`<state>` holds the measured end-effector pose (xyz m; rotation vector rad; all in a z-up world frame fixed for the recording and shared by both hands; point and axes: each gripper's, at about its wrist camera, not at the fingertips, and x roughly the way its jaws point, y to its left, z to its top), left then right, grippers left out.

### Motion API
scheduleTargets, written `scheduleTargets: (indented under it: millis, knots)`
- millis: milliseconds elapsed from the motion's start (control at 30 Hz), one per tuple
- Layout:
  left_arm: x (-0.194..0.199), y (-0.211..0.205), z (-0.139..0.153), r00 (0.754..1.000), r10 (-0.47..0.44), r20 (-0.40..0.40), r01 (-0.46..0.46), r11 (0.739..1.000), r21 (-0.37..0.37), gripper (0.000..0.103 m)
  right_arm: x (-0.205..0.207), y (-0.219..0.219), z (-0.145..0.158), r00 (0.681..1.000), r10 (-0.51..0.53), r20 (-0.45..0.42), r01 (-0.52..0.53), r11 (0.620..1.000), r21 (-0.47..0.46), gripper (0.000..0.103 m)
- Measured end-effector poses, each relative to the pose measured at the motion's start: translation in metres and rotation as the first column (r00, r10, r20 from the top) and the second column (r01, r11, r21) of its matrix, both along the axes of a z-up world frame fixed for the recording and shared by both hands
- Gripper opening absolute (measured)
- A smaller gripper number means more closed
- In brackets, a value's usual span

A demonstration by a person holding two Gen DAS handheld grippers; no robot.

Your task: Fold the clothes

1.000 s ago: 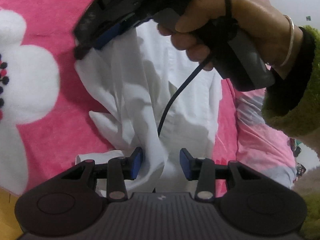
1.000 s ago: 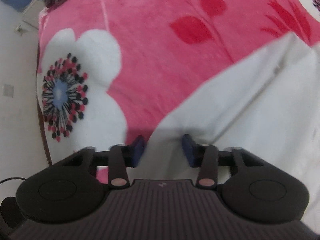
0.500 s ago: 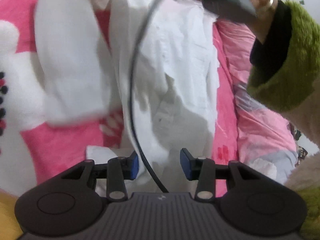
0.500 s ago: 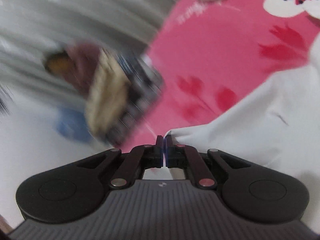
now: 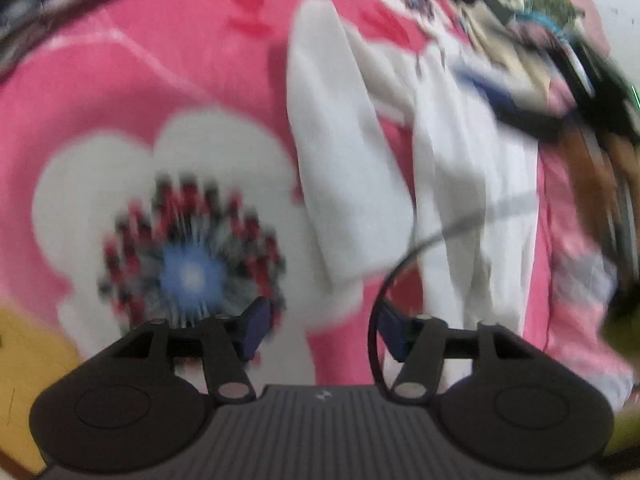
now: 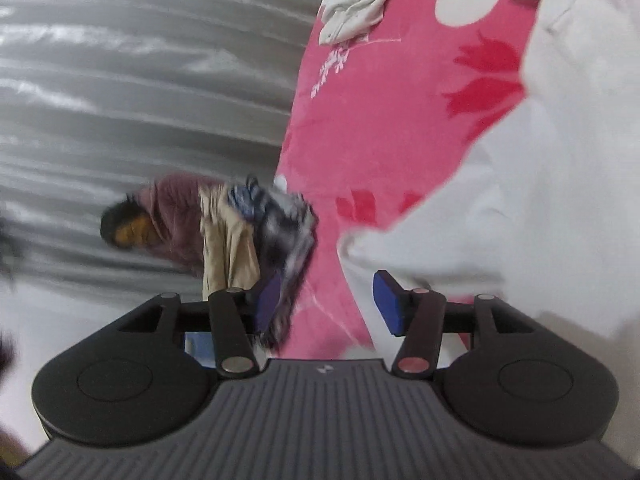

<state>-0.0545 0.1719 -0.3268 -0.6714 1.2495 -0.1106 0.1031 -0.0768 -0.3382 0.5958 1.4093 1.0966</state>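
In the left wrist view, which is blurred, a pink blanket (image 5: 168, 92) printed with a large white flower (image 5: 176, 200) covers the bed. At about six o'clock the left tongs (image 5: 320, 330) have their blue pads spreading apart, with nothing between them but blanket and a loop of black cable (image 5: 404, 260) near the right pad. From twelve down towards five o'clock lies a white garment (image 5: 472, 184), with one long flat piece, probably a sleeve (image 5: 340, 152), stretched out at its left side and the main body beside it. At two o'clock is a smeared heap of mixed clothes (image 5: 532, 40). In the right wrist view a grey curtain (image 6: 140, 80) fills the nine o'clock side, a pile of maroon, tan and checked clothes (image 6: 224, 232) sits near the centre, and the pink blanket (image 6: 380, 128) rises towards twelve. The right tongs (image 6: 328, 300) are likewise letting go, pads widening with only blanket showing in the gap; the white garment (image 6: 540, 200) fills the three o'clock side, its edge just above the right pad. Both tools look released, so this seems a pause between folds. The next move likely calls for gripping the sleeve or an edge and carrying it across the body.
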Motion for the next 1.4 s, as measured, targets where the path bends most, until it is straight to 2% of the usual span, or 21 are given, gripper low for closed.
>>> scheduleTargets:
  millis: [33,100,200,267,367,433,533,567,600,667,733,833,867,933,967,1000,1033,1067,1133,1233,1400]
  knots:
    - [0.014,0.007,-0.001,1.0,-0.008,0.018,0.008,1.0,-0.014,0.071,-0.005,-0.009,0.002,1.0,0.03,-0.006,-0.03,1.0,-0.002,0.052]
    - [0.038,0.014,-0.007,0.999,-0.015,0.036,0.017,0.999,-0.041,0.074,-0.018,-0.03,0.004,0.996,0.082,-0.034,-0.082,0.997,-0.005,0.052]
    - [0.059,0.017,-0.008,0.998,-0.028,0.061,0.035,0.993,-0.111,0.074,-0.033,-0.063,0.01,0.986,0.114,-0.122,-0.104,0.991,0.089,0.052]
    - [0.063,0.017,-0.002,0.996,-0.045,0.081,0.06,0.98,-0.192,0.074,-0.032,-0.09,0.02,0.993,0.03,-0.115,-0.016,0.992,0.124,0.052]
    - [0.056,0.022,0.006,0.996,-0.051,0.072,0.076,0.916,-0.395,0.074,-0.017,-0.132,0.014,0.977,-0.202,-0.071,0.204,0.978,0.035,0.052]
    - [0.052,0.036,0.007,0.999,0.016,0.032,0.001,0.875,-0.483,0.074,-0.008,-0.158,0.005,0.942,-0.336,-0.003,0.335,0.941,-0.053,0.052]
    - [0.049,0.066,0.012,0.988,0.156,-0.009,-0.138,0.843,-0.52,0.074,-0.005,-0.177,-0.006,0.898,-0.407,0.165,0.436,0.873,-0.221,0.053]
    - [0.053,0.072,0.013,0.983,0.183,-0.015,-0.167,0.854,-0.492,0.074,-0.007,-0.181,-0.008,0.892,-0.401,0.208,0.446,0.857,-0.259,0.053]
    - [0.063,0.073,0.014,0.982,0.188,-0.012,-0.174,0.883,-0.437,0.075,-0.01,-0.183,-0.008,0.887,-0.395,0.24,0.453,0.845,-0.284,0.053]
    - [0.085,0.072,0.015,0.983,0.183,-0.004,-0.175,0.933,-0.315,0.075,-0.021,-0.183,-0.006,0.886,-0.398,0.239,0.453,0.851,-0.264,0.053]
    - [0.116,0.051,0.008,0.996,0.093,-0.004,-0.092,0.98,-0.178,0.077,-0.035,-0.175,0.001,0.888,-0.397,0.231,0.448,0.86,-0.243,0.053]
    - [0.154,0.011,-0.017,0.998,-0.007,-0.068,0.01,0.999,0.038,0.077,-0.055,-0.161,0.008,0.897,-0.389,0.207,0.432,0.872,-0.231,0.053]
    - [0.161,0.003,-0.027,0.995,-0.015,-0.101,0.025,0.994,0.103,0.076,-0.06,-0.156,0.01,0.901,-0.386,0.197,0.425,0.877,-0.225,0.053]
    - [0.173,-0.009,-0.045,0.985,0.005,-0.174,0.031,0.978,0.207,0.057,-0.07,-0.147,0.011,0.909,-0.374,0.182,0.409,0.886,-0.22,0.053]
    - [0.176,-0.01,-0.045,0.982,0.032,-0.184,0.011,0.973,0.229,0.055,-0.073,-0.145,0.011,0.912,-0.37,0.177,0.403,0.888,-0.221,0.053]
    - [0.177,-0.008,-0.042,0.982,0.054,-0.182,-0.008,0.97,0.243,0.04,-0.076,-0.141,0.011,0.914,-0.367,0.174,0.4,0.889,-0.224,0.053]
    - [0.177,-0.006,-0.038,0.983,0.061,-0.174,-0.014,0.966,0.26,0.013,-0.08,-0.138,0.011,0.916,-0.365,0.17,0.396,0.89,-0.226,0.053]
    - [0.176,-0.002,-0.032,0.984,0.068,-0.163,-0.021,0.961,0.275,0.003,-0.083,-0.134,0.01,0.917,-0.362,0.166,0.393,0.891,-0.229,0.053]
    - [0.175,0.011,-0.018,0.988,0.083,-0.127,-0.04,0.949,0.313,0.002,-0.087,-0.127,0.008,0.918,-0.363,0.158,0.392,0.89,-0.231,0.053]
    - [0.182,0.036,0.014,0.995,0.091,-0.047,-0.065,0.914,0.4,0.002,-0.09,-0.122,0.009,0.919,-0.36,0.162,0.39,0.889,-0.239,0.053]
    - [0.207,0.089,0.063,0.987,0.132,0.089,-0.159,0.821,0.548,0.002,-0.089,-0.112,0.012,0.922,-0.341,0.183,0.379,0.892,-0.247,0.053]
